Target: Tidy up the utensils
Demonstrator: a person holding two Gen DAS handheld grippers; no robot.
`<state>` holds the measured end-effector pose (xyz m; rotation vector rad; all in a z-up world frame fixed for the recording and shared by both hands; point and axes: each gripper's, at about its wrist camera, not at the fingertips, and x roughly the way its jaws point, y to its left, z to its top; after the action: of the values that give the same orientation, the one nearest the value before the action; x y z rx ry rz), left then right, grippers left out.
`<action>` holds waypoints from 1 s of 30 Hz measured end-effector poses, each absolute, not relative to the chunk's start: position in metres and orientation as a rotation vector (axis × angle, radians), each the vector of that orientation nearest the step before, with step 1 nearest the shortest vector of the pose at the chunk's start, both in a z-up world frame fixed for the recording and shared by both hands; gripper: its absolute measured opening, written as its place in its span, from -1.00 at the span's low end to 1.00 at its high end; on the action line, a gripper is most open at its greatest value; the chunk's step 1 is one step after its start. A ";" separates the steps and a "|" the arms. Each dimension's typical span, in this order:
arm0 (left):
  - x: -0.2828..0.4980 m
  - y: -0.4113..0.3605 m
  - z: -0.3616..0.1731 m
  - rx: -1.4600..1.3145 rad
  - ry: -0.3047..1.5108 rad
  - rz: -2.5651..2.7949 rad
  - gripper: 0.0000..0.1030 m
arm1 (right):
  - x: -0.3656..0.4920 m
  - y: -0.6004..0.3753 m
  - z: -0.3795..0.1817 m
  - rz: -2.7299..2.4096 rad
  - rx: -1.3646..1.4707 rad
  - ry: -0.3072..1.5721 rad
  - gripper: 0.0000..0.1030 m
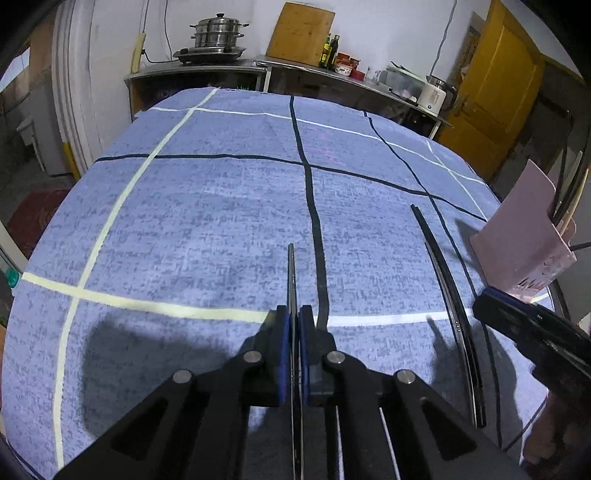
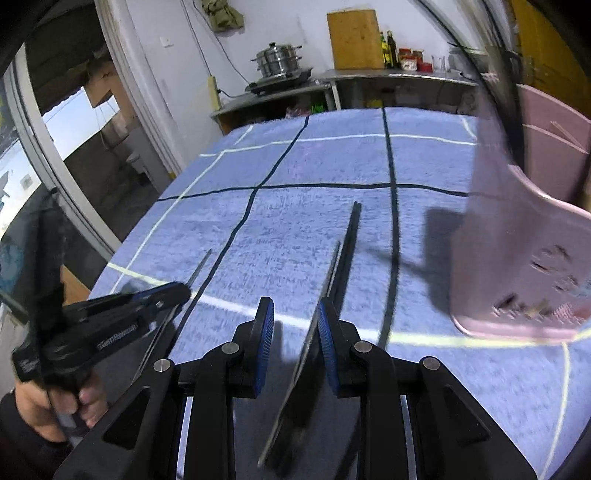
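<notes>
My left gripper [image 1: 293, 311] is shut on a thin metal chopstick [image 1: 291, 273], which sticks out forward over the blue checked tablecloth [image 1: 207, 221]. In the right wrist view that gripper [image 2: 177, 291] hovers at the left with the chopstick tip [image 2: 202, 264] poking out. My right gripper [image 2: 293, 307] stands open. A second metal chopstick [image 2: 328, 273] and black chopsticks [image 2: 351, 236] lie on the cloth below its jaws, close to the right pad. A pink utensil holder [image 2: 517, 258] stands at the right, blurred, with several sticks in it [image 1: 569, 199].
A person's hand [image 2: 85, 402] grips the left tool. Behind the table is a steel counter [image 1: 332, 74] with a steamer pot [image 1: 218, 33], a wooden board [image 1: 301, 33] and bottles. A yellow door [image 1: 502, 74] is at the back right. The table edge drops off at the left.
</notes>
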<state>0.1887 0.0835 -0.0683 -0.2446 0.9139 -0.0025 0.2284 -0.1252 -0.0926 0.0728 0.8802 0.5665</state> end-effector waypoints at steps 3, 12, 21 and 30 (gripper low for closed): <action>0.185 0.088 -0.070 -0.265 0.908 -0.015 -0.88 | 0.244 -0.115 -0.100 0.555 0.053 0.903 -0.50; 0.186 0.095 -0.071 -0.300 0.900 -0.043 -0.88 | 0.256 -0.101 -0.106 0.512 -0.002 0.922 -0.51; 0.185 0.097 -0.070 -0.308 0.900 -0.043 -0.87 | 0.258 -0.099 -0.108 0.482 -0.010 0.958 -0.51; 0.190 0.097 -0.068 -0.300 0.919 -0.046 -0.87 | 0.261 -0.089 -0.109 0.502 0.002 0.974 -0.53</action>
<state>0.1900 0.0974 -0.0682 -0.3004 0.9189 -0.0457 0.2614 -0.0895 -0.1090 0.0018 0.9743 0.5018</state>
